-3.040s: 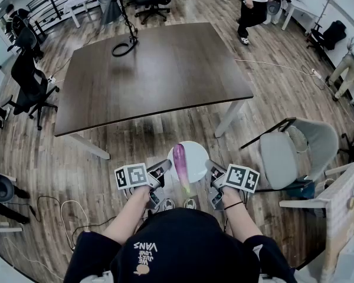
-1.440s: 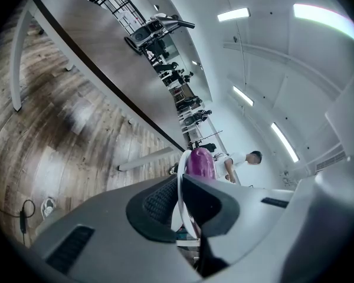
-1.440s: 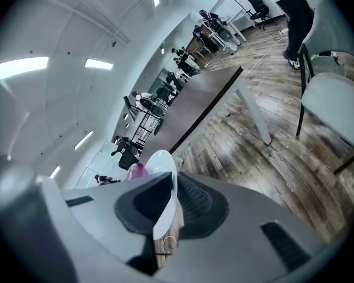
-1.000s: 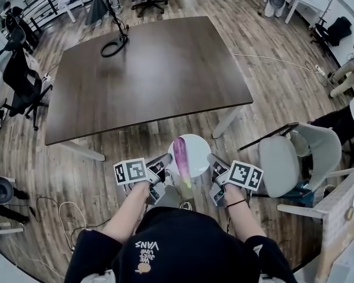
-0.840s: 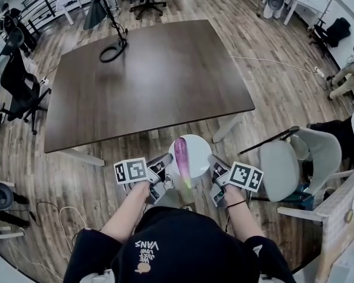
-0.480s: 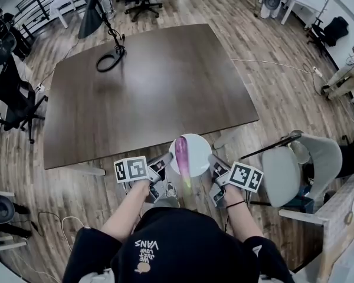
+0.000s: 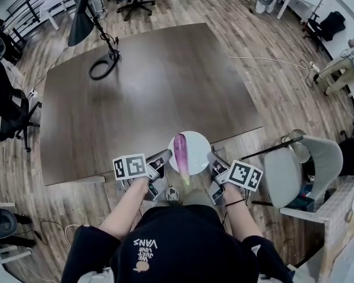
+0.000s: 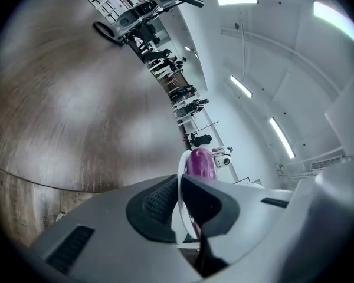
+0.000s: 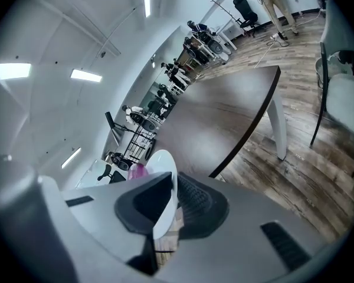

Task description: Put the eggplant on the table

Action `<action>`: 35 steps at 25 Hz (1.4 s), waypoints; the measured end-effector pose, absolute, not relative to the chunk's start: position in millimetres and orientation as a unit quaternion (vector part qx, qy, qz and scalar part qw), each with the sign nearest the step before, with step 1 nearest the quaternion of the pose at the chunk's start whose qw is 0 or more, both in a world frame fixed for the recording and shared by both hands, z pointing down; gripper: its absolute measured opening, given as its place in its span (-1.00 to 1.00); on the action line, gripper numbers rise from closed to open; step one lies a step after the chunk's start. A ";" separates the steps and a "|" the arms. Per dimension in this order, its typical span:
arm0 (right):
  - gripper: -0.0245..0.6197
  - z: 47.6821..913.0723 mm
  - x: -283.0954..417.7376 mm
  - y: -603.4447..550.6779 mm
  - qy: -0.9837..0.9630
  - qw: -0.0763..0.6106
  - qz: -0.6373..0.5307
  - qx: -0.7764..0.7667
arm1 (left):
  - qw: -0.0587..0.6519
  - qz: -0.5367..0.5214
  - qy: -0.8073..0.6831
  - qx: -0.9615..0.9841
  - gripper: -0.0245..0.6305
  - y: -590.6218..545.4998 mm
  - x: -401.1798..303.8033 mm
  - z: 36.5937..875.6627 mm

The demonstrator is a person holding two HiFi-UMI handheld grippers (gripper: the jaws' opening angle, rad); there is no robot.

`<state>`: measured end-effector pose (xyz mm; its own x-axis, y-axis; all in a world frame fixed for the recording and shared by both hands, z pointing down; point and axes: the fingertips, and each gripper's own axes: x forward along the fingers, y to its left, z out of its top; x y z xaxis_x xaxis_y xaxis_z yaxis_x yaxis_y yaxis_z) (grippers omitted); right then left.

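At the near edge of the dark table (image 7: 147, 93), the purple eggplant (image 7: 180, 152) lies on a white plate (image 7: 196, 142). The left gripper (image 7: 165, 156) and right gripper (image 7: 212, 158) each have their jaws clamped on the plate's opposite rims.

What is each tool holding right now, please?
Left tool: closed on the left rim of the white plate, which carries the eggplant.
Right tool: closed on the plate's right rim.

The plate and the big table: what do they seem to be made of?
The plate: plain white, smooth, thin-rimmed; looks like glazed ceramic, possibly plastic. The table: dark brown top with faint grain and a soft sheen, likely wood veneer or laminate.
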<state>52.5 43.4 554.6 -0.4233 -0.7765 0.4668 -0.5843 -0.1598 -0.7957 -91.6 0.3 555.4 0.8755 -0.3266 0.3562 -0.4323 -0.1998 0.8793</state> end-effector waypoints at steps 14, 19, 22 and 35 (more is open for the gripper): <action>-0.80 558.6 76.1 -30.4 0.644 0.077 -0.553 -0.523 | 0.587 0.040 -0.253 0.768 -0.82 -69.0 -68.9 559.3; -0.80 559.1 89.3 -67.8 0.655 0.068 -0.553 -0.511 | 0.585 0.029 -0.266 0.766 -0.82 -102.1 -56.7 558.4; -0.80 559.1 95.9 -88.5 0.662 0.062 -0.553 -0.503 | 0.584 0.021 -0.275 0.763 -0.82 -118.9 -50.8 559.0; -0.80 562.9 115.7 -160.2 0.693 0.030 -0.554 -0.460 | 0.581 -0.006 -0.321 0.748 -0.82 -172.4 -33.8 562.8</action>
<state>115.7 -160.2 562.9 -0.5745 -0.6716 0.4679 -0.6047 -0.0370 -0.7956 -33.8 -172.4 562.8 0.7942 -0.4869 0.3635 -0.4729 -0.1197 0.8730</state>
